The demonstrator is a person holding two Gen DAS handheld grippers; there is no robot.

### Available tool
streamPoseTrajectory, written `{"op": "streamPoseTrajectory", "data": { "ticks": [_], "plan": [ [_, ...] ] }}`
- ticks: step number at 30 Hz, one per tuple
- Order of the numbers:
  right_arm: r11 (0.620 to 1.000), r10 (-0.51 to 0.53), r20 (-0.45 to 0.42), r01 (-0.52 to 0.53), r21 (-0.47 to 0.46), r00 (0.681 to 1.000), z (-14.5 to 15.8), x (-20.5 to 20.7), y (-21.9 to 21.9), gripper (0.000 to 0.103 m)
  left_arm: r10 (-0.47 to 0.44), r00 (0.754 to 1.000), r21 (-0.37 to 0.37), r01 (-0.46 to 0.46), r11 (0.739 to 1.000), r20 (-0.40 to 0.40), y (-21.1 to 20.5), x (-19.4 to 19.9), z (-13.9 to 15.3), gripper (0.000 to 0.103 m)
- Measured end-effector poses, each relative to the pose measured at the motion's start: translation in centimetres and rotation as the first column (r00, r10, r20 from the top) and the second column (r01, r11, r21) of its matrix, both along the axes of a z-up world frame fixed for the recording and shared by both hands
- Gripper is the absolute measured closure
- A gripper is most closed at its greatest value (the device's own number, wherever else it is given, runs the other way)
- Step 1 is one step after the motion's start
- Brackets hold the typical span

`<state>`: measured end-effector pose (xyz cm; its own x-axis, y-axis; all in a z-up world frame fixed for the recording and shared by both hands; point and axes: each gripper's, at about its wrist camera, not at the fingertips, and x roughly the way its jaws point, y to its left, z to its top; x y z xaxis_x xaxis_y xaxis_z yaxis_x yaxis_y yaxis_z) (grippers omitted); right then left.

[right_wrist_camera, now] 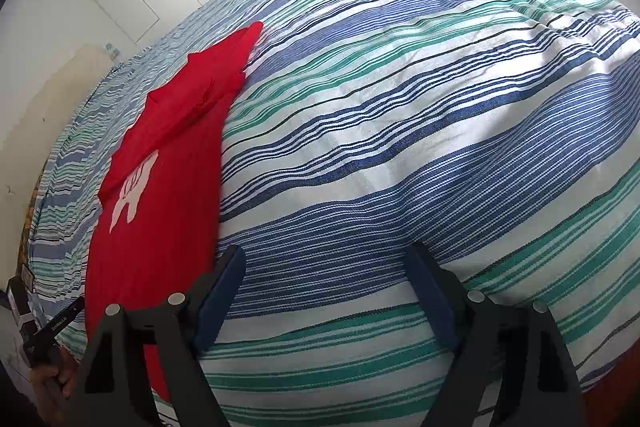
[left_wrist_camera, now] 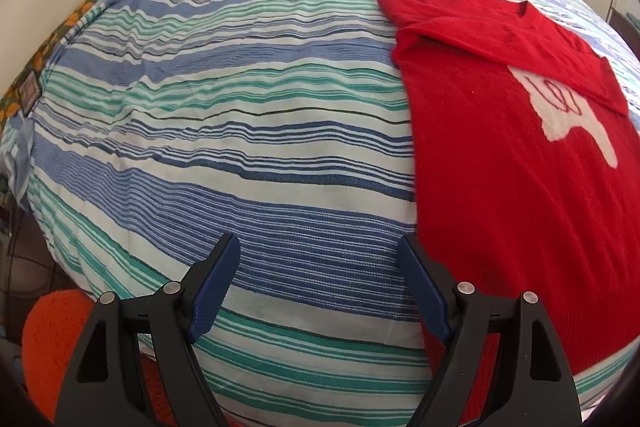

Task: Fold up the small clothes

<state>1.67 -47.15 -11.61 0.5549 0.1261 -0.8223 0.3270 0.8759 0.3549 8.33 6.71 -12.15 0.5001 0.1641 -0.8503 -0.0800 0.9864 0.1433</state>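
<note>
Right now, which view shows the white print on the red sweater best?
Left wrist: the print on the sweater is large, though a folded sleeve covers its top. Right wrist shows it smaller and slanted.

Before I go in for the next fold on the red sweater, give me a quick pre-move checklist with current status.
1. Left tongs open and empty: ok.
2. Right tongs open and empty: ok.
3. Red sweater flat on the striped bedspread: ok.
4. Both sleeves folded across the chest: one sleeve crosses it; the other, cannot tell.
5. Bottom hem reachable: cannot tell, the frame edges hide it.
6. Bedspread beside the sweater free of other items: ok.
</note>
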Motion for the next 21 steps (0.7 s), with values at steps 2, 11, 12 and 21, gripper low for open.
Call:
{"op": "streamPoseTrajectory", "data": {
  "ticks": [2,11,12,21],
  "plan": [
    [1.0,0.002,0.0,-0.002,-0.002,1.0,0.01,0.0,0.03,0.021,-0.003,1.0,0.004,0.003,1.0,0.001,-0.05,-0.02,0.0,0.021],
    [1.0,0.005,0.0,-0.005,-0.006,1.0,0.0,0.07,0.19,0.019,-0.008,1.0,0.005,0.008,1.0,-0.004,-0.07,-0.12,-0.07,0.021],
    [1.0,0.005,0.0,-0.005,-0.005,1.0,0.0,0.07,0.19,0.019,-0.008,1.0,0.003,0.008,1.0,-0.005,-0.01,-0.17,0.0,0.021],
    [1.0,0.001,0.007,-0.001,0.008,1.0,0.25,-0.1,0.02,0.019,0.011,1.0,-0.043,-0.011,0.999,-0.003,0.88,-0.73,0.39,0.021]
  ]
}}
